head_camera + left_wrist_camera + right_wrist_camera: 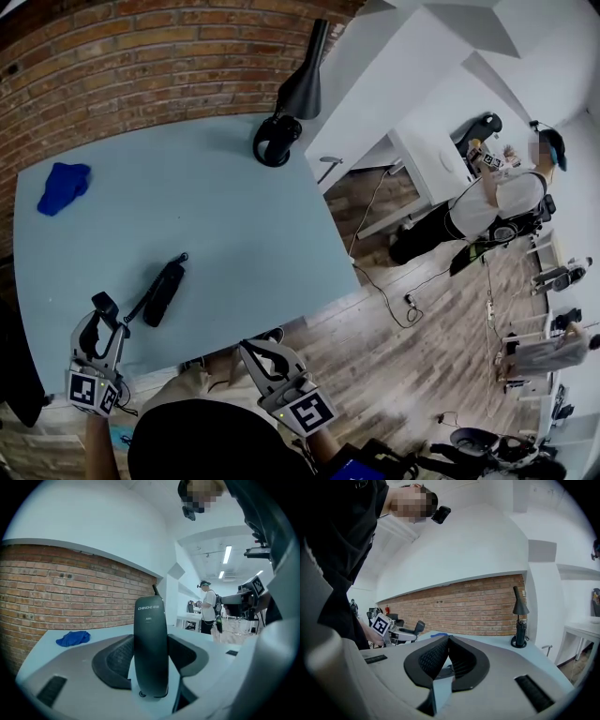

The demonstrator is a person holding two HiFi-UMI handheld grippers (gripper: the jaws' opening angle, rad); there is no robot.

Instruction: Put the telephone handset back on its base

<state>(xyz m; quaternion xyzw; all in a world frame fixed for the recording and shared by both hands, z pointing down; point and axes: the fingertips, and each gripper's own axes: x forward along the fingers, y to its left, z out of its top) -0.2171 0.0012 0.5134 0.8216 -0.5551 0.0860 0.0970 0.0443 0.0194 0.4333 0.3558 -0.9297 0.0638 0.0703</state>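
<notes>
The black telephone handset [164,292] lies flat on the light blue table [225,216], near its front left corner. I cannot make out a separate base. A thin dark cord runs from the handset's near end toward my left gripper [112,319], which sits just left of it at the table's front edge. In the left gripper view the handset [151,648] lies lengthwise in the gap between the spread pads [115,660], which do not clamp it. My right gripper [258,354] hangs off the front edge, its tips together and nothing between them.
A blue cloth [64,186] lies at the table's far left. A black desk lamp [291,103] stands at the far right corner against the brick wall [141,56]. Right of the table is wooden floor with cables, and a person [497,202] at a white desk.
</notes>
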